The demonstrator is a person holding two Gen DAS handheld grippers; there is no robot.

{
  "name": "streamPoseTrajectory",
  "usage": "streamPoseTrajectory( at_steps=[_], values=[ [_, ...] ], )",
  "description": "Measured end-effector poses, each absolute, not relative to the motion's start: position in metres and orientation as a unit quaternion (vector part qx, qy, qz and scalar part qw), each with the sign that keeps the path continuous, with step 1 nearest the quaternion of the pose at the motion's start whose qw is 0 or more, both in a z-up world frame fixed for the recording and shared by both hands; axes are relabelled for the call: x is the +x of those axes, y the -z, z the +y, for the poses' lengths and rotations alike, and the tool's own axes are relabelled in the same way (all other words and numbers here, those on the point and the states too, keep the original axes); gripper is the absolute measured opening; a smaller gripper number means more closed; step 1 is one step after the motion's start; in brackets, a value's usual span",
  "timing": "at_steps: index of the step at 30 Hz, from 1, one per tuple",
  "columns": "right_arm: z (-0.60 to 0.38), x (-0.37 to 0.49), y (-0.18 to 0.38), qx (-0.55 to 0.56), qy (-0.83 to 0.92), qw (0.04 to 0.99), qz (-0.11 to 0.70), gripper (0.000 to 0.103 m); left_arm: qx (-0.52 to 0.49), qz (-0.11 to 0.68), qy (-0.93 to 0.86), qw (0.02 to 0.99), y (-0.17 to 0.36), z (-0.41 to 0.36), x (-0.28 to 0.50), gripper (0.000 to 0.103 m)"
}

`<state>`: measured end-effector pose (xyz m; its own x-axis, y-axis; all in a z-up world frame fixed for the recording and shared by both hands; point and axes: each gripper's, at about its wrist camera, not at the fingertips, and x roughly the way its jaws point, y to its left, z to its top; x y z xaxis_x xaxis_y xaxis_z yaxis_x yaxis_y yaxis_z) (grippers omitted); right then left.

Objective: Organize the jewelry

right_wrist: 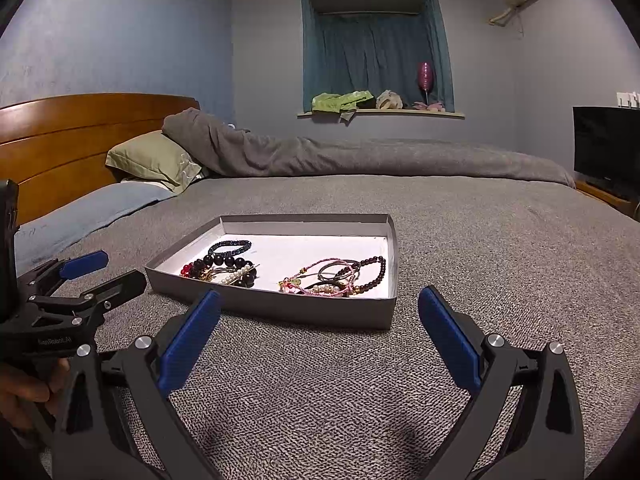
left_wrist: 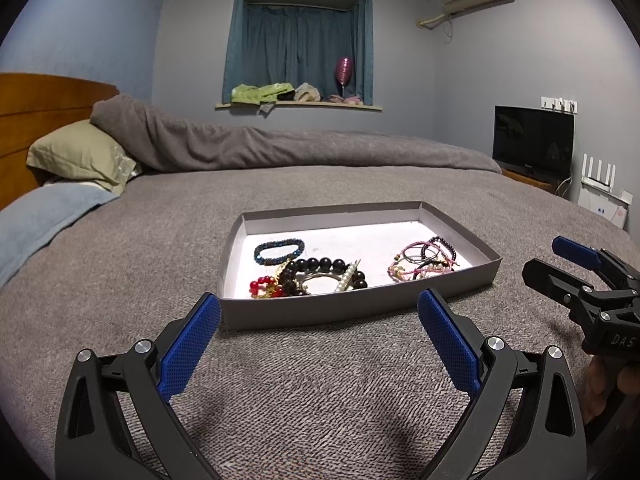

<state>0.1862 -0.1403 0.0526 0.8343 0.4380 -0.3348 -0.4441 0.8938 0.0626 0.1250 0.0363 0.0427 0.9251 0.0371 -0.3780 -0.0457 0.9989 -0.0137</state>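
A shallow tray (left_wrist: 352, 306) sat on a bed (left_wrist: 320, 380), toward its near side. Inside the tray, one cluster of bracelets (left_wrist: 308, 274) lay at the left and a second cluster of bracelets (left_wrist: 424, 262) lay at the right, with bare floor between them. The left gripper (left_wrist: 319, 334) hovered just before the tray's near wall, jaws spread wide. The right gripper (right_wrist: 320, 332) was beside it to the right, jaws also spread. Pillows (left_wrist: 80, 156) lay at the bed's left end against a headboard (left_wrist: 36, 112). Behind the bed, a window ledge (left_wrist: 298, 107) held several items. A television (left_wrist: 534, 140) stood at the right.
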Motion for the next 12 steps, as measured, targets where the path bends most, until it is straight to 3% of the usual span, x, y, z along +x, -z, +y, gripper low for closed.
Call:
streamPoseTrajectory(
  at_steps=[12],
  values=[
    [-0.1396,0.1862,-0.0526,-0.009,-0.23,0.958,0.172,0.098,-0.005,0.197,-0.023,0.98,-0.0418,0.0338,0.1261,0.098]
  ],
)
